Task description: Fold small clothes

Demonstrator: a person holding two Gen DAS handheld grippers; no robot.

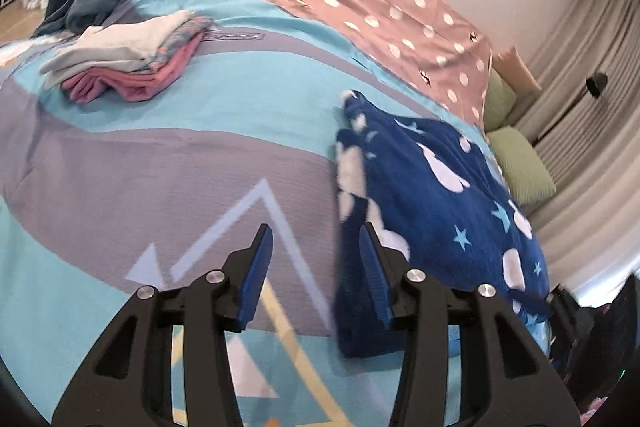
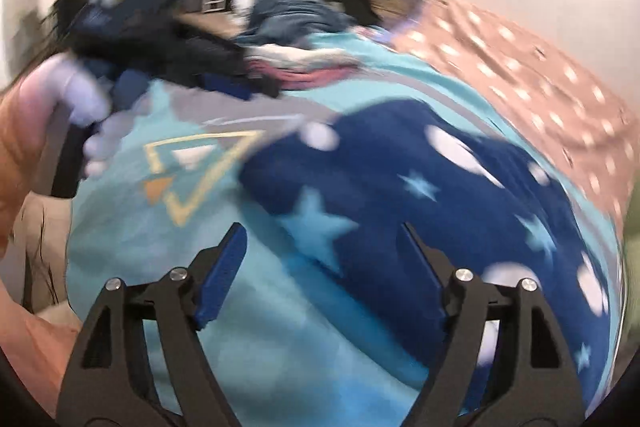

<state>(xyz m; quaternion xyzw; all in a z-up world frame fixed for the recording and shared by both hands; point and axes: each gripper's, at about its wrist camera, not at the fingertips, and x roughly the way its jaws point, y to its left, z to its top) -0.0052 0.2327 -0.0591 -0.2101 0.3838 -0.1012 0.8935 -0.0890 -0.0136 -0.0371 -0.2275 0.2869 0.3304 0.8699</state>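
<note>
Garment of dark blue fleece (image 1: 436, 203) with white shapes and pale stars, lying on the turquoise and grey bedspread (image 1: 168, 163). Left gripper (image 1: 316, 247): jaws parted, empty, above the bedspread, its right finger at the garment's near left edge. Right gripper (image 2: 322, 247): jaws wide apart, empty, the garment (image 2: 432, 211) under and beyond its right finger; view blurred. Far left, well apart, a stack of folded clothes (image 1: 128, 63); far right, a pink dotted sheet (image 1: 372, 15).
</note>
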